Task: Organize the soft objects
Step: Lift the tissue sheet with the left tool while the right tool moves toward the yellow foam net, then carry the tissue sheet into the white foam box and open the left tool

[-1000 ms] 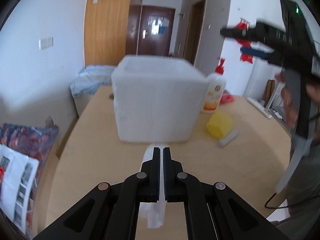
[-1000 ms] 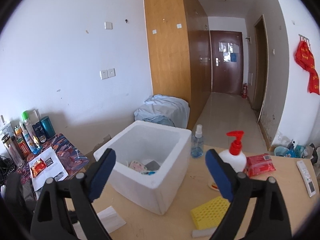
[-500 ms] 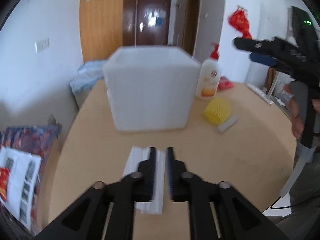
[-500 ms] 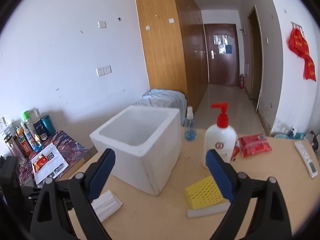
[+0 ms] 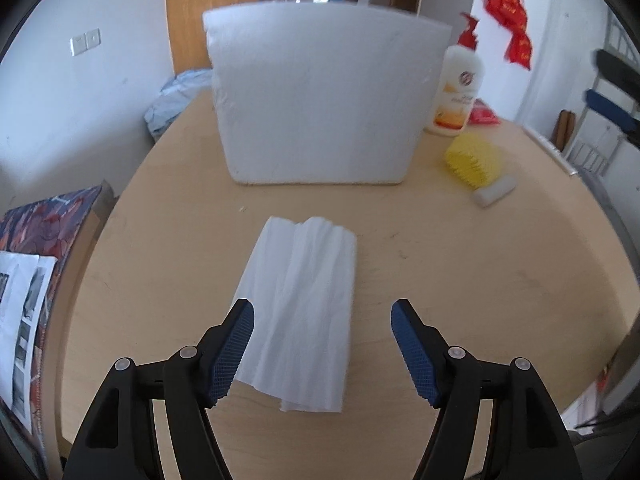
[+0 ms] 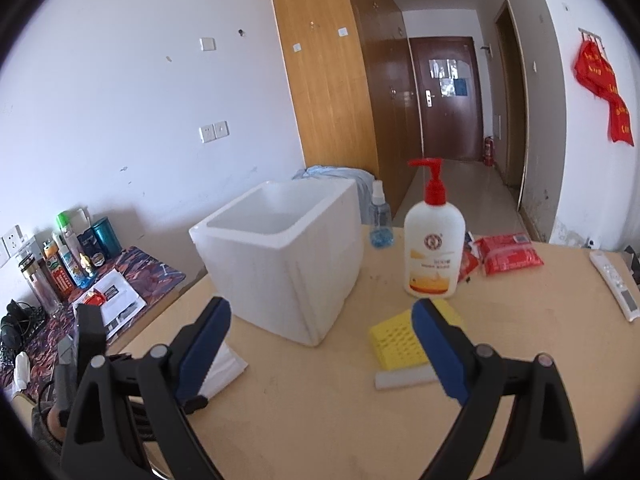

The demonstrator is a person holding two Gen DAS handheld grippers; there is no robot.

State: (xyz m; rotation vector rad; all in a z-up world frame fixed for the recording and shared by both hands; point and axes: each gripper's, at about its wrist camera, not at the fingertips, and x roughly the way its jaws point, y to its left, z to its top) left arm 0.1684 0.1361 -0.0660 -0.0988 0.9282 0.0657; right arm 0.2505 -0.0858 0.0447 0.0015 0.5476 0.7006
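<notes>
A folded white tissue stack (image 5: 298,308) lies flat on the wooden table (image 5: 460,280), in front of the white foam box (image 5: 320,96). My left gripper (image 5: 322,308) hangs low over it with its jaws opening; the tissue sits between the pads, which do not press on it. A yellow sponge (image 5: 474,158) and a white foam strip (image 5: 494,194) lie right of the box. My right gripper (image 6: 320,306) is open and empty, above the table between the box (image 6: 280,264) and the sponge (image 6: 394,340). The tissue (image 6: 224,368) shows behind its left finger.
A lotion pump bottle (image 6: 434,256), a small blue spray bottle (image 6: 380,220), a red packet (image 6: 508,254) and a remote (image 6: 614,284) sit at the table's far side. Bottles and papers crowd a low side table (image 6: 152,268) on the left.
The left gripper went from shut on the hanging tissue to wide apart and sank; the tissue now lies on the table. The right gripper dropped lower, nearer the sponge.
</notes>
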